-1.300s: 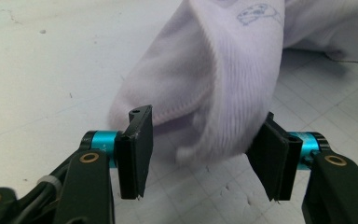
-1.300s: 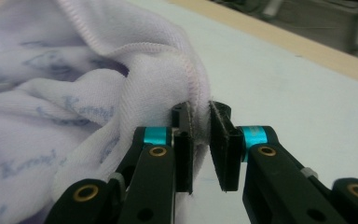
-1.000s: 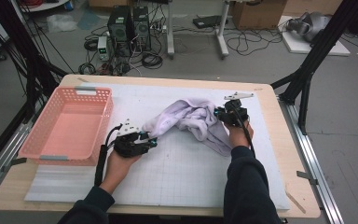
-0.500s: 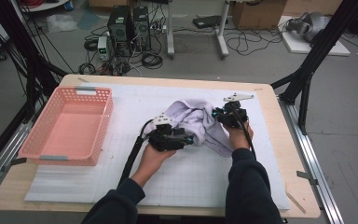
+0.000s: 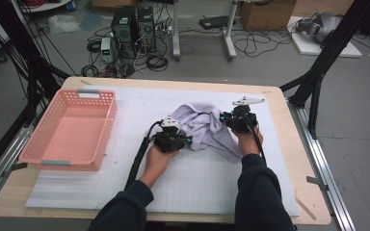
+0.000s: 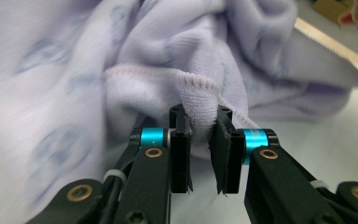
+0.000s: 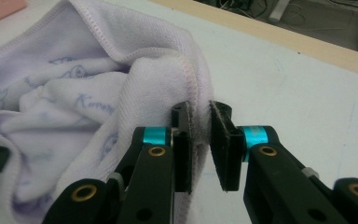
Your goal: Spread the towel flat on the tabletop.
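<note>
A pale lilac towel (image 5: 203, 127) with faint blue print lies bunched in the middle of the white mat. My left gripper (image 5: 185, 139) is at its left side, and its jaws have just been closing. In the left gripper view they pinch a stitched fold of the towel (image 6: 200, 105) between the pads. My right gripper (image 5: 223, 118) is at the towel's right side. In the right gripper view its jaws are shut on a hemmed edge of the towel (image 7: 193, 88). Both hands rest on the mat.
A pink plastic basket (image 5: 103, 134) stands on the left part of the table. The white gridded mat (image 5: 197, 183) covers most of the wooden tabletop (image 5: 313, 192). Beyond the far edge are cables, computer boxes and black frame legs on the floor.
My left hand has moved right from near the basket to the towel's left side and closed on a fold. The towel has bunched up. The right hand has stayed put.
</note>
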Available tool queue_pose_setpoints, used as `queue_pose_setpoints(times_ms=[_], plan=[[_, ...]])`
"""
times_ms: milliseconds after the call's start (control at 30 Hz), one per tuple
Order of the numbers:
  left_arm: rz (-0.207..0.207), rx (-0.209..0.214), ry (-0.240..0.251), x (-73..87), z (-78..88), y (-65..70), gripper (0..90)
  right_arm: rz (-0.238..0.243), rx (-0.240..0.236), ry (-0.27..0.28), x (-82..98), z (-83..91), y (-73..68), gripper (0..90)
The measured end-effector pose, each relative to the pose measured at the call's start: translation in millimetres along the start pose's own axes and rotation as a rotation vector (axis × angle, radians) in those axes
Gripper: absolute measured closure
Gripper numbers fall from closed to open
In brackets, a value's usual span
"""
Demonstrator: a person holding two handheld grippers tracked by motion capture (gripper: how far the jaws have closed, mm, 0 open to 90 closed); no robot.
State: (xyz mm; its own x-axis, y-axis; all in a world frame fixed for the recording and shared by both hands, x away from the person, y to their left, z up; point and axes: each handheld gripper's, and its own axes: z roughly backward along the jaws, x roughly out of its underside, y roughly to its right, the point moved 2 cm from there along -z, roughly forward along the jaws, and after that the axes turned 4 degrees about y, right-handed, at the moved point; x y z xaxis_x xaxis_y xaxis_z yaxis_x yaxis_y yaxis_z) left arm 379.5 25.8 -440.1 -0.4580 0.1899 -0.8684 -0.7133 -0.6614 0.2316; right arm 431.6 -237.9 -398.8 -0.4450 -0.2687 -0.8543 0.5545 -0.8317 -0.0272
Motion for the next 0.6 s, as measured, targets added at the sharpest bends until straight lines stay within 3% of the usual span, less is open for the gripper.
queue_pose_setpoints(times_ms=[233, 367, 500, 600], plan=[[-0.033, -0.031, 0.014, 14.9, 57.1, -23.3, 79.6, 0.005, 0.017, 0.018, -1.8, 5.0, -1.6, 81.0], [0.008, -0.023, 0.055, 17.3, 85.9, -37.0, 79.9, -0.010, 0.002, 0.029, -2.0, 7.2, 1.1, 81.3], [-0.018, 0.021, 0.083, 14.0, 99.1, -35.0, 80.3, 0.015, 0.007, 0.028, -2.5, 1.9, -3.0, 81.8], [-0.033, 0.022, 0.101, 11.5, 91.7, -33.8, 80.7, 0.007, 0.054, 0.027, -0.5, -3.4, 1.9, 81.9]])
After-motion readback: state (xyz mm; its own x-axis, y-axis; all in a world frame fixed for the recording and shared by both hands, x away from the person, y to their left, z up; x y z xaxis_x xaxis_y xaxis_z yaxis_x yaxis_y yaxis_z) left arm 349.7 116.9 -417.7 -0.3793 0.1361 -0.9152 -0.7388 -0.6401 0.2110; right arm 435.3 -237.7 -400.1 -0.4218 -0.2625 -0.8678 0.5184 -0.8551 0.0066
